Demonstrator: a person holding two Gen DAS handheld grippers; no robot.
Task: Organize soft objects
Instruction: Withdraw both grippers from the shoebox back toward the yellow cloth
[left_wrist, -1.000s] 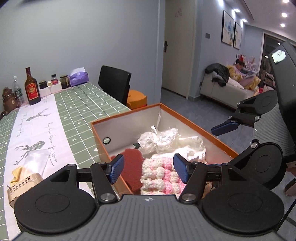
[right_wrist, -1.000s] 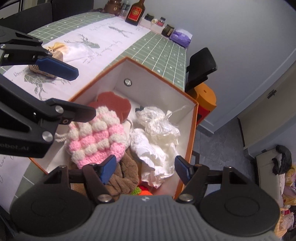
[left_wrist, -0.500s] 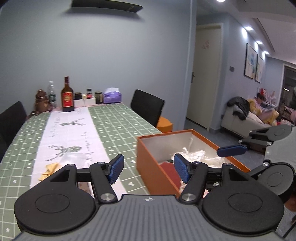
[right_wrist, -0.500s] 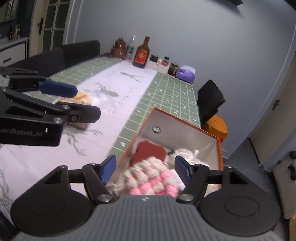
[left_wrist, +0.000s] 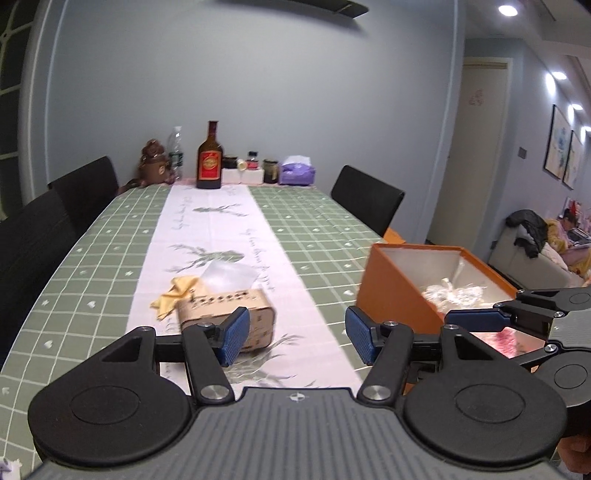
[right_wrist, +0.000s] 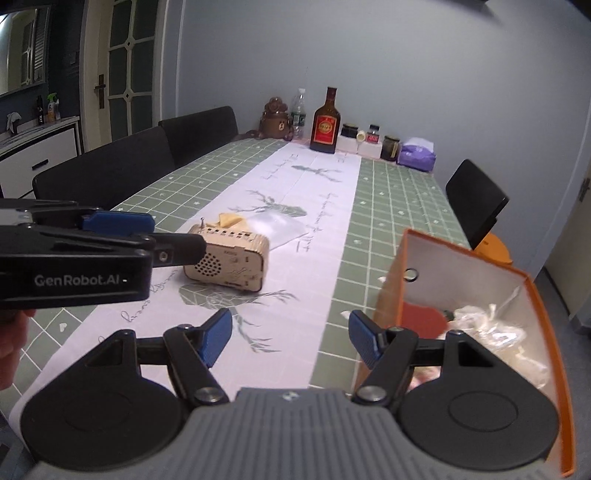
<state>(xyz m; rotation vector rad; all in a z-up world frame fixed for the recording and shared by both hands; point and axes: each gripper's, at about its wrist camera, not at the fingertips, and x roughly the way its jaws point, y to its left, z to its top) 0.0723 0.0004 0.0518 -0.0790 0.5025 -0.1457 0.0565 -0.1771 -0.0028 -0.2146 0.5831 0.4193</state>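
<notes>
From the left wrist camera, we see our left gripper (left_wrist: 293, 334) hanging over the white table runner (left_wrist: 218, 236), jaws spread wide with nothing between them. They've just been closing a touch, though with nothing in there to close on. Just past its left pad sits a small wooden radio (left_wrist: 227, 308), with a yellow cloth (left_wrist: 177, 291) and a clear plastic bag (left_wrist: 227, 275) right behind it. Over to the right is the orange box (left_wrist: 397, 288), near the table edge, with a white crinkly bundle (left_wrist: 452, 295) inside and something pink (left_wrist: 504, 338) lower down, pretty blurry. Our right gripper (left_wrist: 480, 320) pokes in above that box. A brown liquor bottle (left_wrist: 209, 158) stands at the far end.

From the right wrist camera, we've got our right gripper (right_wrist: 290, 341) spread wide too, holding nothing, sitting over the runner beside the box's left wall (right_wrist: 391, 291). Inside the box we can make out a dark red piece (right_wrist: 421, 314) against the back wall and the white bundle to its right. The left gripper (right_wrist: 147, 236) comes in from the left, its tip in front of the radio; we can't tell if it touches.
</notes>
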